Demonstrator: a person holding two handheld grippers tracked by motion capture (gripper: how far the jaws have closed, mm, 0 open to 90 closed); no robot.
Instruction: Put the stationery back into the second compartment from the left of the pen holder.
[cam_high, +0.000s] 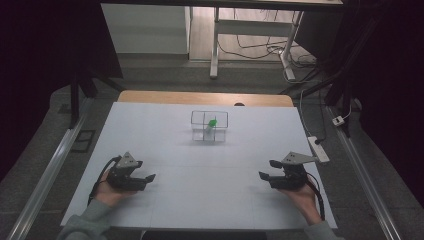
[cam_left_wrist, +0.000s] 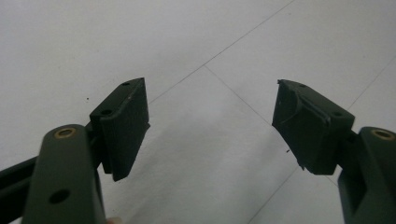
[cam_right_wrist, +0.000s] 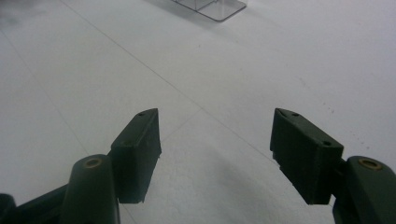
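A clear box with compartments (cam_high: 209, 125) stands at the far middle of the white table (cam_high: 200, 165), and a small green object (cam_high: 212, 122) sits inside it. Low over the table's near left, my left gripper (cam_high: 147, 178) rests in a hand; its jaws stand wide apart with nothing between them (cam_left_wrist: 212, 126). At the near right, held by the other hand, my right gripper (cam_high: 267, 172) points left, and its jaws are open over bare table (cam_right_wrist: 215, 154). A corner of the clear box (cam_right_wrist: 212, 7) shows at the top of the right gripper view.
Beyond the white cover runs the table's wooden far edge (cam_high: 205, 97). A power strip (cam_high: 319, 148) lies off the right edge. Desk legs and cables (cam_high: 250, 47) stand on the floor behind. Metal rails (cam_high: 50, 170) run along both sides.
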